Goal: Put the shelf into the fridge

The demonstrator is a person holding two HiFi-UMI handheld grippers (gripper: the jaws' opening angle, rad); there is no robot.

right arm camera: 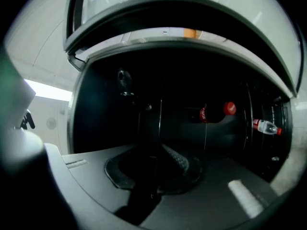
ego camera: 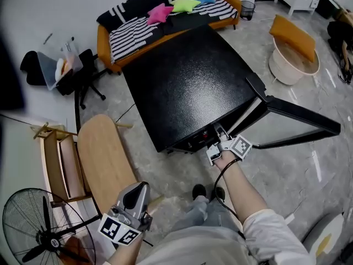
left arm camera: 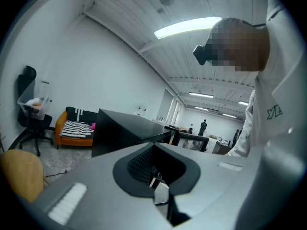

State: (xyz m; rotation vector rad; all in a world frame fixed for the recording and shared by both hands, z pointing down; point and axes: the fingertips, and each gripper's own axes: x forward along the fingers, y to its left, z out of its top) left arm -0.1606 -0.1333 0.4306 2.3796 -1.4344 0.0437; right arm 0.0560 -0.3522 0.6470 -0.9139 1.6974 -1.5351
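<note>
The black fridge (ego camera: 187, 81) stands in front of me with its door (ego camera: 292, 117) swung open to the right. My right gripper (ego camera: 219, 130) reaches into the front opening at the top edge. In the right gripper view the dark inside (right arm camera: 120, 128) shows, with the wire shelf (right arm camera: 159, 114) seen edge-on as a thin line running between the jaws of the right gripper (right arm camera: 159, 169). The pads stand apart from the wire. Two red-capped bottles (right arm camera: 225, 110) lie deeper inside. My left gripper (ego camera: 138, 191) hangs low at the left, away from the fridge, open and empty (left arm camera: 156, 174).
An orange sofa (ego camera: 165, 21) with a striped cover stands behind the fridge. A wooden oval board (ego camera: 105, 159) and a floor fan (ego camera: 38, 231) are at my left, an office chair (ego camera: 60, 70) further back. A round white seat (ego camera: 292, 54) stands at the right.
</note>
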